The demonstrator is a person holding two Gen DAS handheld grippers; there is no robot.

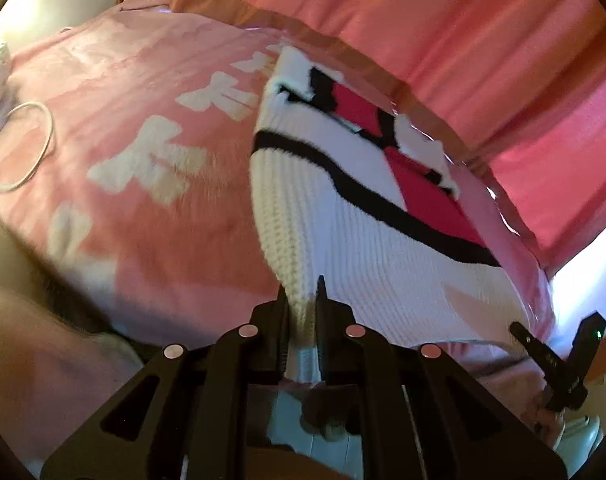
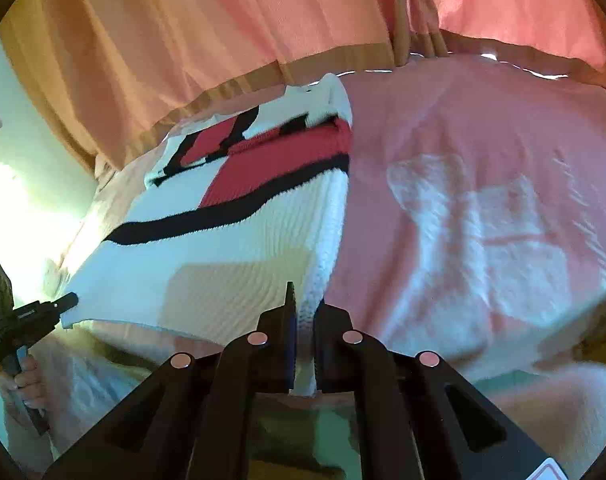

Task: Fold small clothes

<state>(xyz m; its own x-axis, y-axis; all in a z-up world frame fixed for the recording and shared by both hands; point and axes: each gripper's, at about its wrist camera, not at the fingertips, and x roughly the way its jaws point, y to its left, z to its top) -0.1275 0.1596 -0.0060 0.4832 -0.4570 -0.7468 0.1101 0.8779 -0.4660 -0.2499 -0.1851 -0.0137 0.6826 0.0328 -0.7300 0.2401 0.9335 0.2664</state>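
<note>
Your left gripper point(image 1: 303, 300) and right gripper point(image 2: 305, 312) each pinch a near corner of the sweater point(image 1: 363, 240). It is soft, thick and floppy. Hold the knit edge tight so it won't sag.

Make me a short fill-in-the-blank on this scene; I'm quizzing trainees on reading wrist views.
1. Both tongs, left and right, are shut on the white knit ____.
2. The sweater lies on a ____ blanket with white bows.
3. The stripe across the knit is ____.

Missing words: sweater; pink; black
</note>
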